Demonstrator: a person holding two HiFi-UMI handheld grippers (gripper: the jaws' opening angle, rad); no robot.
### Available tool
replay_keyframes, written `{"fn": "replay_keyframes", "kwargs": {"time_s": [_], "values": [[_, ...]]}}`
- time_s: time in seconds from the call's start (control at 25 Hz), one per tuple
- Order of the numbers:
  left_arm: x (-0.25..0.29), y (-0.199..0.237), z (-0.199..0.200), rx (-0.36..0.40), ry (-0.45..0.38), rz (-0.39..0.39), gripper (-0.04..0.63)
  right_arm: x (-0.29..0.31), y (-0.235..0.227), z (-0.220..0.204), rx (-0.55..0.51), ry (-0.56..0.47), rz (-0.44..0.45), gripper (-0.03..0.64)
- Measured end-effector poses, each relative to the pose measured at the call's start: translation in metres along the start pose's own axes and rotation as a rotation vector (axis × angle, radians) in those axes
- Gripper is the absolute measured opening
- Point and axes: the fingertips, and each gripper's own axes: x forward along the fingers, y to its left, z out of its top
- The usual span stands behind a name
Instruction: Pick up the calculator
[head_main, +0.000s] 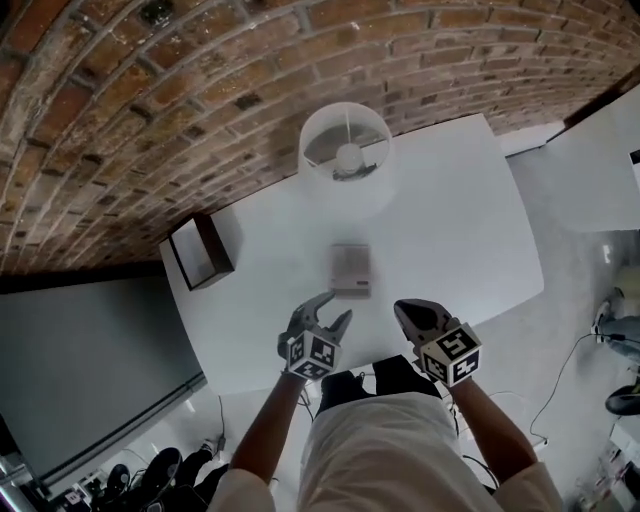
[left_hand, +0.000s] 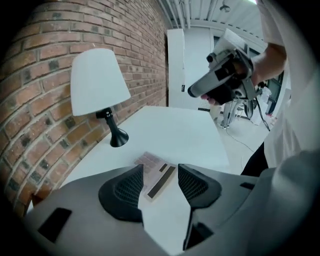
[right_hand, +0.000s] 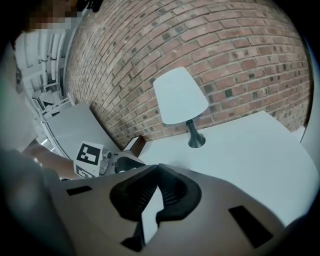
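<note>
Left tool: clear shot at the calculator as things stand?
Probably yes. The left tool is open and aimed at the calculator, which lies flat on the table with nothing between them; the lamp stands farther back, out of the way.

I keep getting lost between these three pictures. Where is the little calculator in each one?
Head view: flat grey rectangular calculator, at the picture's centre.
Left gripper view: low centre.
Right gripper view: not in it.
Shared landmark: the white-shaded table lamp, standing against the brick wall.
</note>
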Motion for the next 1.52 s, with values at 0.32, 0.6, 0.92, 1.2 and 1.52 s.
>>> {"fn": "replay_keyframes", "kwargs": {"time_s": [0.32,0.6,0.92,1.2,1.52], "values": [[0.056,-0.007,-0.036,0.131,0.123,-0.03,0.249,0.023,-0.017,-0.018,0.044,0.039,0.04,0.012],[0.09,-0.012,-0.051,0.297,0.17,-0.009,0.265,0.035,-0.033,-0.034,0.092,0.062,0.052,0.012],[0.108,-0.01,-0.054,0.495,0.158,0.061,0.235,0.044,-0.042,-0.045,0.132,0.077,0.068,0.012],[0.106,-0.002,-0.046,0.57,0.113,0.14,0.181,0.046,-0.041,-0.051,0.162,0.077,0.079,0.012],[0.089,0.01,-0.011,0.448,0.029,0.177,0.104,0.035,-0.041,-0.041,0.15,0.058,0.072,0.012]]}}
